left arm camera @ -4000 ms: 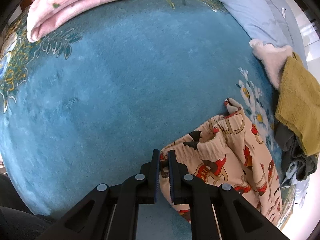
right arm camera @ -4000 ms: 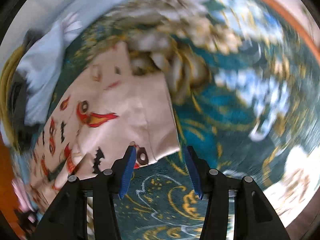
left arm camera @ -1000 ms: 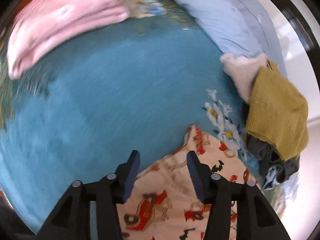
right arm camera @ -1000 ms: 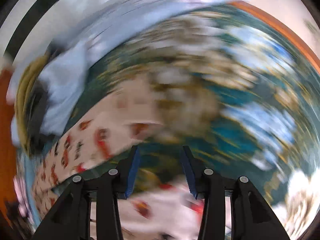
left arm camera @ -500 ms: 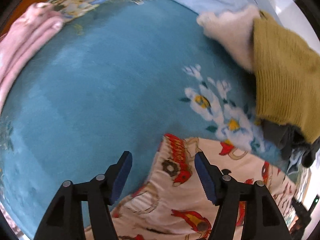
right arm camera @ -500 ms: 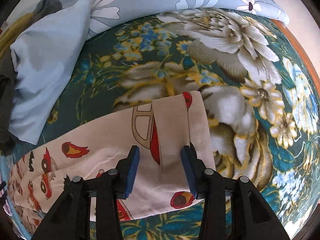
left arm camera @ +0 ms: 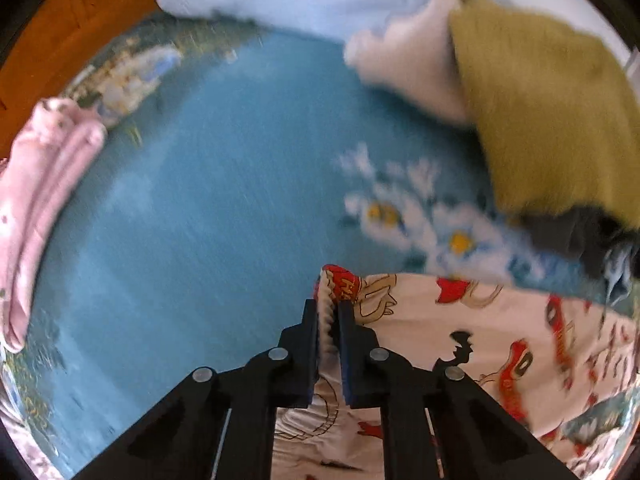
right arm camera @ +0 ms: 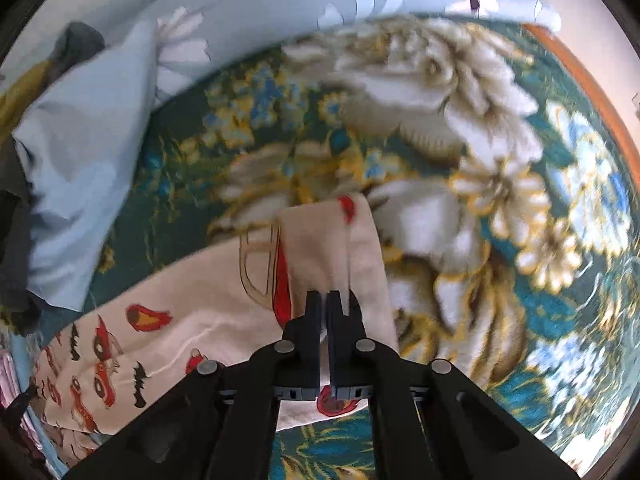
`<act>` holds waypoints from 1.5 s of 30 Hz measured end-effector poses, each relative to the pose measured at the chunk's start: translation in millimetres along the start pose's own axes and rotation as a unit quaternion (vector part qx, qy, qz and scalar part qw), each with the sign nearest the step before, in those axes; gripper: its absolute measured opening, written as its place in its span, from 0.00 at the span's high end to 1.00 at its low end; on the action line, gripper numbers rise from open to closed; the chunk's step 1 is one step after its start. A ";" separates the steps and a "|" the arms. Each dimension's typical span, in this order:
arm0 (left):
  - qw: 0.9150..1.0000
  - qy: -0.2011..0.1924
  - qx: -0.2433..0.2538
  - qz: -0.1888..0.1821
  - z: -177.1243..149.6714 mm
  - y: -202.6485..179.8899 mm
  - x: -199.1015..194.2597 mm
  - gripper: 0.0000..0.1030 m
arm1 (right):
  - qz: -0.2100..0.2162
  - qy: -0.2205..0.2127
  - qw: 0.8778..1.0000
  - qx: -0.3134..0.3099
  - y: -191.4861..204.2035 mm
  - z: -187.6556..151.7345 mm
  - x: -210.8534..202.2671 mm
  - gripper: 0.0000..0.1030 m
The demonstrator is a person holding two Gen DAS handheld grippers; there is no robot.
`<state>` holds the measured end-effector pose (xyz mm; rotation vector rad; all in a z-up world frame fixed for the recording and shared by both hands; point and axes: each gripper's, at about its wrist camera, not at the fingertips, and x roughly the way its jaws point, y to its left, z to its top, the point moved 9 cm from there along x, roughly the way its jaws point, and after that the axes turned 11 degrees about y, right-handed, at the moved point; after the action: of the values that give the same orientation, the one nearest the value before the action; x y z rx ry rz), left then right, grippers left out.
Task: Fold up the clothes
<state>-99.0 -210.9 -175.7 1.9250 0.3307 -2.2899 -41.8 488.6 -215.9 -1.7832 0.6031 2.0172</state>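
Cream printed pants with red cars and black bats lie on a teal blanket. My left gripper is shut on the gathered waistband corner of the pants at lower centre. In the right wrist view the pants stretch from lower left to centre over the flowered part of the blanket. My right gripper is shut on the leg end of the pants, which puckers up between the fingers.
A folded pink garment lies at the left. An olive knit, a white fleece and dark clothes are piled at the right. A light blue sheet lies at the back, beside a wooden edge.
Both grippers were open half a second ago and have now shut on the pants: the left on the waistband corner, the right on the leg end. Both views are slightly blurred by motion.
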 end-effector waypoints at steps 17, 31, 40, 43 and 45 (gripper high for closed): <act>0.988 0.010 -0.140 -0.064 -31.2 54.5 -13.1 0.41 | -0.004 -0.055 0.990 0.128 -64.0 4.6 -26.3 0.50; 0.942 0.071 -0.304 -0.120 -111.6 113.8 -17.2 0.40 | 0.083 -0.050 0.983 0.154 -52.0 -111.5 -56.9 0.50; 0.949 0.149 -0.268 -0.072 -140.7 79.0 20.8 0.39 | 0.062 -0.031 0.975 0.211 -105.6 -188.0 -66.9 0.50; 0.949 0.164 -0.264 -0.052 -143.7 77.3 30.2 0.39 | 0.062 -0.013 0.970 0.233 -119.6 -215.0 -57.7 0.50; 0.951 0.163 -0.258 -0.046 -142.8 76.5 32.2 0.40 | 0.058 0.002 0.969 0.242 -124.9 -231.5 -48.3 0.50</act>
<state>50.0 -247.8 -236.7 2.0079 0.9649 -1.6800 224.2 465.8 -200.2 -1.4844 1.1134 1.7368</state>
